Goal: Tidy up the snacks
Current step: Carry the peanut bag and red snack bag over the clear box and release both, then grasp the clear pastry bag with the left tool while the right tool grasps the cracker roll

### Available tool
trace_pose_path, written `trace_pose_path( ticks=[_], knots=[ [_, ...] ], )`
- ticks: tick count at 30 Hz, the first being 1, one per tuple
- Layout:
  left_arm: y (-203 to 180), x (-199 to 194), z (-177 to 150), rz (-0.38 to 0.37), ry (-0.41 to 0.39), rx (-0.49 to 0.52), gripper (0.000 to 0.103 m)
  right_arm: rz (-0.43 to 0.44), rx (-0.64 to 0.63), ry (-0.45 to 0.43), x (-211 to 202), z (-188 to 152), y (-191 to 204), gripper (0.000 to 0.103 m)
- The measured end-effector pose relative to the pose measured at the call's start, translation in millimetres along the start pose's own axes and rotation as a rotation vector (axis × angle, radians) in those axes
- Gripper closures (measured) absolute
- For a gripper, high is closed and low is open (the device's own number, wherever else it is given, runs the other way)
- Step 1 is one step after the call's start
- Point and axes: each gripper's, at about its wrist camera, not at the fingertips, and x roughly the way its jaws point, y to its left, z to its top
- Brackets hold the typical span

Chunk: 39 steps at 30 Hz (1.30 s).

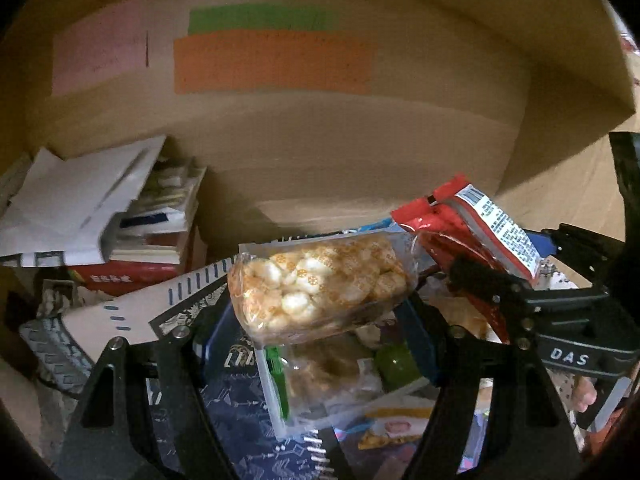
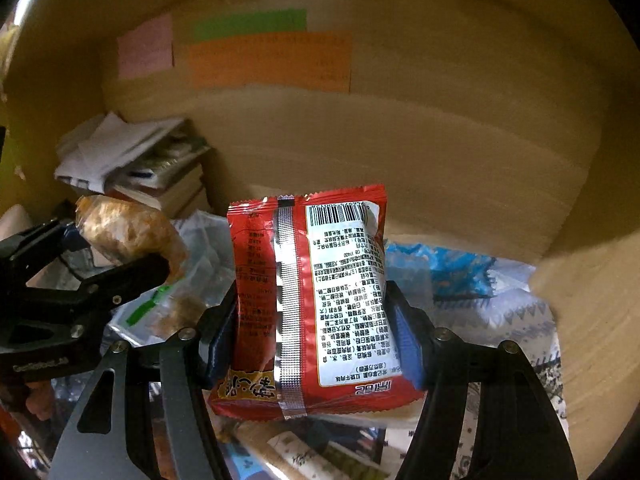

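Observation:
My left gripper (image 1: 320, 320) is shut on a clear packet of puffed rice cake (image 1: 316, 284) and holds it above a pile of snacks. The same packet shows at the left of the right wrist view (image 2: 128, 232), in the left gripper (image 2: 120, 256). My right gripper (image 2: 308, 316) is shut on a red snack packet (image 2: 304, 300) with a white label and barcode facing me. That red packet also shows at the right of the left wrist view (image 1: 472, 232), held by the right gripper (image 1: 500, 300).
A large cardboard box (image 1: 320, 120) with pink, green and orange paper labels (image 1: 272, 60) fills the background. A stack of books and white papers (image 1: 120, 216) stands at the left. Below lie more snack packets, a clear packet with a green clip (image 1: 320, 380) and patterned cloth (image 2: 520, 320).

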Motion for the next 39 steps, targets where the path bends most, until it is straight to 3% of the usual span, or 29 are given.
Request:
trace_pose_path(
  ticks=[6, 9, 16, 23, 32, 39],
  knots=[
    [3, 26, 2, -0.008, 0.051, -0.018, 0.029, -0.002, -0.007, 0.033, 14, 3, -3, 0.039],
    [1, 24, 2, -0.01, 0.038, -0.015, 0.027, -0.005, -0.016, 0.032, 13, 3, -4, 0.037],
    [-7, -4, -1, -0.02, -0.016, 0.038, 0.018, 0.024, -0.014, -0.017, -15, 0, -7, 0.033],
    [-12, -38, -26, -0.044, -0.021, 0.088, 0.012, 0.047, -0.034, -0.051, -48, -22, -5, 0.032],
    [-23, -42, -77, -0.076, 0.081, 0.117, 0.009, 0.056, -0.064, 0.065, -32, -71, -5, 0.031],
    [-33, -28, -106, -0.134, 0.162, 0.113, 0.009, 0.078, -0.009, 0.166, -5, -95, -11, 0.032]
  ],
)
